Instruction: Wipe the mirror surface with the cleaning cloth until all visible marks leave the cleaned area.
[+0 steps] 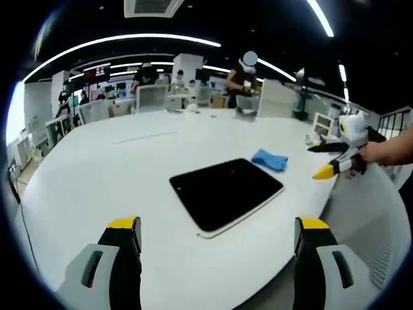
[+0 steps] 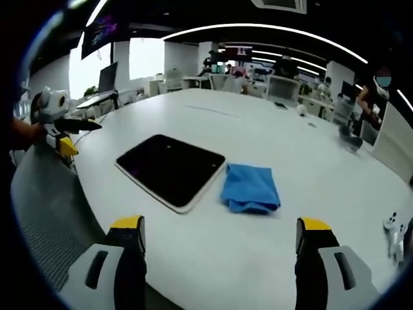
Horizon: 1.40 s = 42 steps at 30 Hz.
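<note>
Wiping not begun. Both grippers' jaws stood open, empty. Blue cloth [image 2: 251,188] lay beside mirror [image 2: 171,168] on worktop [image 2: 271,129]. Next: right gripper [image 2: 219,248] should grasp cloth.

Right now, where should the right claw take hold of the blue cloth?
Pinch the crumpled blue cleaning cloth at its raised near fold, coming from above with the right claw. It lies flat on the white table beside the dark rectangular mirror, so its edges offer little.
</note>
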Available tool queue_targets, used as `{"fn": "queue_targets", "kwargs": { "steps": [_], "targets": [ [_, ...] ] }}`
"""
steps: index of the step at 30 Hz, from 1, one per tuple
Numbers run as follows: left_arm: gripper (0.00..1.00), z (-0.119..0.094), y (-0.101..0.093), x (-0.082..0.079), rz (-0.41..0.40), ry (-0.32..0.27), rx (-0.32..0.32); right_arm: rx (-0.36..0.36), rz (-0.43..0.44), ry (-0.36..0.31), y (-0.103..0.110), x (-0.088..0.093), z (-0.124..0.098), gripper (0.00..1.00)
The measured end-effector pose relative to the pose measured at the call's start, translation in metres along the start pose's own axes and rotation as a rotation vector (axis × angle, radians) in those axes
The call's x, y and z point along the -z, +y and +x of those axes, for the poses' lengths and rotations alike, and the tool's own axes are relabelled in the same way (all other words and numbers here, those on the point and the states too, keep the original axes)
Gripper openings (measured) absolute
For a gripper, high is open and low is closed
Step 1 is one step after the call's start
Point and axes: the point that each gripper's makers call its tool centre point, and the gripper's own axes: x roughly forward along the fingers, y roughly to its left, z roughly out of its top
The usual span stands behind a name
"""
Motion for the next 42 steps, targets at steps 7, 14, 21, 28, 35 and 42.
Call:
{"fn": "queue_targets", "kwargs": {
  "steps": [7,14,21,28,35,42],
  "targets": [
    [0.99,0.0,0.001,0.001,0.0,0.002,-0.008,-0.002,0.005,-0.003,0.002,-0.001,0.0,0.97],
    [0.99,0.0,-0.001,0.002,0.007,0.01,0.004,0.02,0.012,-0.007,-0.002,-0.001,-0.002,0.97],
    [0.99,0.0,-0.001,0.002,0.005,0.01,0.006,0.014,0.001,0.0,0.0,-0.001,-0.001,0.98],
    [0.99,0.0,0.0,0.002,0.01,0.013,0.001,-0.008,-0.032,0.017,0.002,-0.008,0.003,0.98],
    [0.99,0.0,-0.002,0.0,0.02,0.005,0.013,0.016,0.007,0.004,-0.024,-0.041,0.007,0.98],
    [0.99,0.001,-0.003,0.001,0.028,0.014,0.019,-0.036,-0.007,0.071,-0.025,-0.065,0.018,0.89]
  ]
}}
